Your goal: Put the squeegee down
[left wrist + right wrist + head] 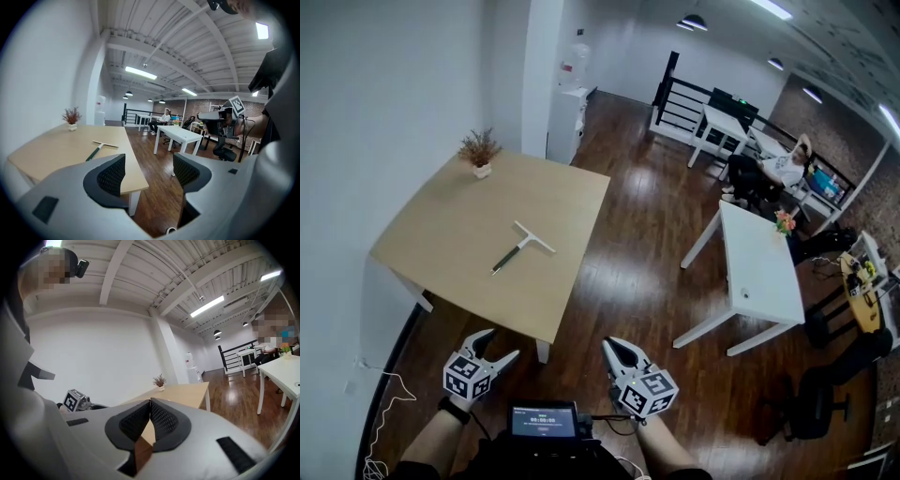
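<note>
A squeegee with a dark handle and pale blade lies flat on the wooden table, near its middle. It also shows in the left gripper view as the squeegee on the wooden table. My left gripper hangs open below the table's near edge, nothing between its jaws. My right gripper is over the floor to the right of it, jaws shut and empty. Both are well short of the squeegee.
A small potted plant stands at the table's far corner by the white wall. A white table is to the right, with dark wood floor between. A seated person, more tables and chairs are farther back.
</note>
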Action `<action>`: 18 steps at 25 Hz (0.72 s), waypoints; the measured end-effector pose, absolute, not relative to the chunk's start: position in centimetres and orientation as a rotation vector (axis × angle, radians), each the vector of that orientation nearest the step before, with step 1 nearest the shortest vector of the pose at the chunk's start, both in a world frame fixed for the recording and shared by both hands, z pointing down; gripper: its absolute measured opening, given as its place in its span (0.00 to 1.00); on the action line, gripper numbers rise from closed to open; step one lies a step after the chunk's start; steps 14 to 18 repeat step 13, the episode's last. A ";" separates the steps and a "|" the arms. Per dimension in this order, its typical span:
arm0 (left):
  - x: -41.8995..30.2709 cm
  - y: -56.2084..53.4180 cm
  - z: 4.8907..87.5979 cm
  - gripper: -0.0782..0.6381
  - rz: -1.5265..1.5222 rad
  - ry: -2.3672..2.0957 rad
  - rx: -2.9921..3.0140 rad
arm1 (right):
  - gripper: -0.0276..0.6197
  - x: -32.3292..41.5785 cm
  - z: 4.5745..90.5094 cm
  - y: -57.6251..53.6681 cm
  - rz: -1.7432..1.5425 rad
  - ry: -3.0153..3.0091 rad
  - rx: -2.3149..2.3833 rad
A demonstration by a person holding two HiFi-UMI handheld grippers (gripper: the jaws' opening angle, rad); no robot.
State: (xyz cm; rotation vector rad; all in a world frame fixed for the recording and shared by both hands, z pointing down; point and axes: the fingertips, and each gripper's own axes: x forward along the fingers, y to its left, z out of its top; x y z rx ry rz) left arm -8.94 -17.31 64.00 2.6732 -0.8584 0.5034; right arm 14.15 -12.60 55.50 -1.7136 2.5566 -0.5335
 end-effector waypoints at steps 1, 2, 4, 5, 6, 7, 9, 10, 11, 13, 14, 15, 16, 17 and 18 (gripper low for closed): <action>-8.8 -17.3 63.9 0.56 0.501 -0.858 2.675 | 0.07 14.3 55.3 -12.6 -0.530 2.557 -1.716; -8.8 -17.2 63.9 0.56 0.500 -0.857 2.676 | 0.07 14.3 55.3 -12.6 -0.529 2.557 -1.717; -8.7 -17.0 64.0 0.56 0.497 -0.853 2.675 | 0.07 14.3 55.3 -12.5 -0.529 2.559 -1.718; -8.6 -17.0 64.1 0.56 0.493 -0.849 2.673 | 0.07 14.4 55.3 -12.4 -0.529 2.560 -1.719; -8.5 -17.0 64.1 0.56 0.489 -0.845 2.675 | 0.07 14.5 55.3 -12.3 -0.527 2.559 -1.723; -8.3 -17.1 64.0 0.56 0.487 -0.842 2.680 | 0.07 14.6 55.2 -12.3 -0.525 2.557 -1.728; -7.9 -17.3 63.8 0.56 0.486 -0.834 2.692 | 0.07 14.9 55.1 -12.4 -0.520 2.551 -1.736; -7.7 -17.3 63.7 0.55 0.485 -0.830 2.696 | 0.07 15.0 55.1 -12.3 -0.520 2.548 -1.739; -7.6 -17.3 63.7 0.54 0.483 -0.826 2.699 | 0.07 15.2 55.1 -12.3 -0.521 2.547 -1.743; -7.3 -17.2 63.5 0.53 0.482 -0.817 2.706 | 0.07 15.4 55.2 -12.2 -0.523 2.543 -1.752; -7.3 -17.2 63.5 0.53 0.482 -0.817 2.706 | 0.07 15.4 55.2 -12.2 -0.523 2.543 -1.752; -7.3 -17.2 63.5 0.53 0.482 -0.817 2.706 | 0.07 15.4 55.2 -12.2 -0.523 2.543 -1.752; -7.3 -17.2 63.5 0.53 0.482 -0.817 2.706 | 0.07 15.4 55.2 -12.2 -0.523 2.543 -1.752; -7.3 -17.2 63.5 0.53 0.482 -0.817 2.706 | 0.07 15.4 55.2 -12.2 -0.523 2.543 -1.752; -7.3 -17.2 63.5 0.53 0.482 -0.817 2.706 | 0.07 15.4 55.2 -12.2 -0.523 2.543 -1.752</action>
